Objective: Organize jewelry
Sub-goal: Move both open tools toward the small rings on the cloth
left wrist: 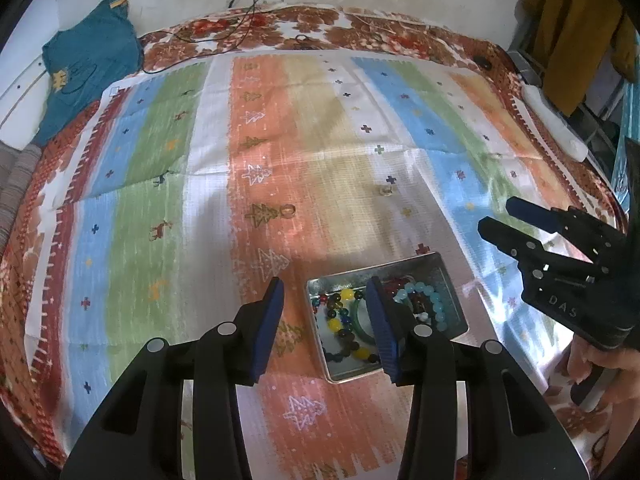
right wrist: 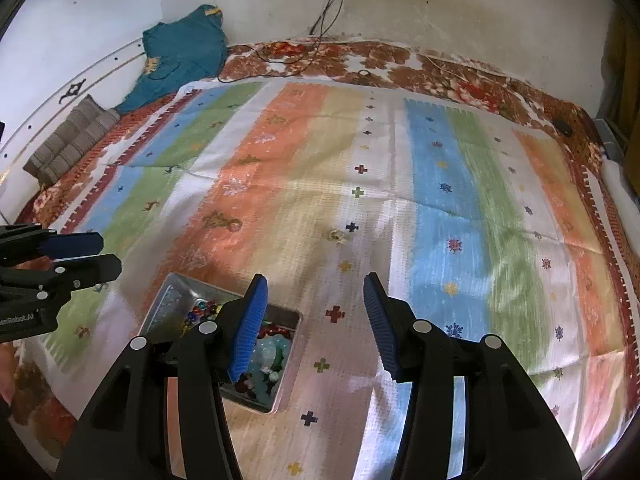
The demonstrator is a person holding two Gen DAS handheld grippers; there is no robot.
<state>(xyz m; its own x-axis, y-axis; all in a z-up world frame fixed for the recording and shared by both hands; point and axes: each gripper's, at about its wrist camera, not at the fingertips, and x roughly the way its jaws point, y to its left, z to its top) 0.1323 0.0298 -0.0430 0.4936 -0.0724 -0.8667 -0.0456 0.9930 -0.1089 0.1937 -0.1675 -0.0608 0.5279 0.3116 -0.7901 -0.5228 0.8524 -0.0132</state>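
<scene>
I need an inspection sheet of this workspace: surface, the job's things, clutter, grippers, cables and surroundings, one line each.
Surface: striped cloth spread over a floral blanket.
Job's things: open metal tin holding bead bracelets; two small rings lie loose on the cloth beyond it.
Clutter: teal garment and folded grey cloth at the far left.
Grippers: left gripper open above the tin; right gripper open, nothing between its pads.
Cables: dark cable hangs down the wall onto the blanket.
Surroundings: stained white wall; yellow garment hangs at right.

"DAS" on right gripper point(left wrist: 494, 222); "enRobot.AI" on left gripper point(right wrist: 98, 256).
</scene>
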